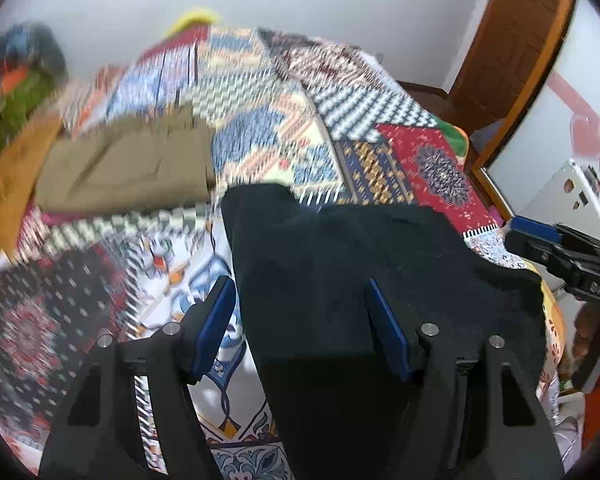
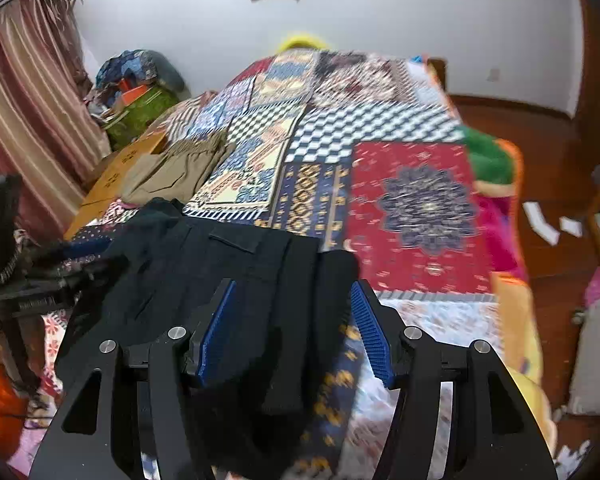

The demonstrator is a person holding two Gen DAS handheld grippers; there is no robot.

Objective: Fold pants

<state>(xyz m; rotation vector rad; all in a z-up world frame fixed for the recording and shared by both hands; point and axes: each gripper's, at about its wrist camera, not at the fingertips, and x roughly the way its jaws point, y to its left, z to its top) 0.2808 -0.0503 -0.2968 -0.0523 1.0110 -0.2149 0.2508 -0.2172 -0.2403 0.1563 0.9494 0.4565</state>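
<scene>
Left wrist view: we see the left gripper (image 1: 302, 322) with its two blue-padded black fingers spread wide above the dark navy, nearly black folded pants (image 1: 364, 280) that lie on the multicoloured patchwork-print bedspread (image 1: 260, 128). The right pad hangs over the dark cloth and the left pad over the bedspread just past the pants' left edge; neither presses on the fabric, and nothing is pinched between them. Beyond the dark pants, toward the upper left, we see a second garment, folded khaki-brown trousers (image 1: 128, 168), lying apart from them near the bed's edge; this part of the frame is blurred. At the far right edge the other black tool pokes into the frame. From the right wrist view, we see the right gripper (image 2: 292, 332) with its ribbed blue pads held partly apart; a narrow fold of the dark pants (image 2: 204, 256) runs down between them and lies against the left pad, while a gap shows the bedspread (image 2: 412, 200) beside the right pad, so we cannot tell whether the cloth is gripped or merely lies between the fingers. The khaki trousers (image 2: 180, 168) rest farther up the bed, beside an orange-brown wooden board (image 2: 112, 184) at its left edge. A striped pink curtain (image 2: 28, 120) hangs on the left, against the plain white wall (image 2: 380, 8).
</scene>
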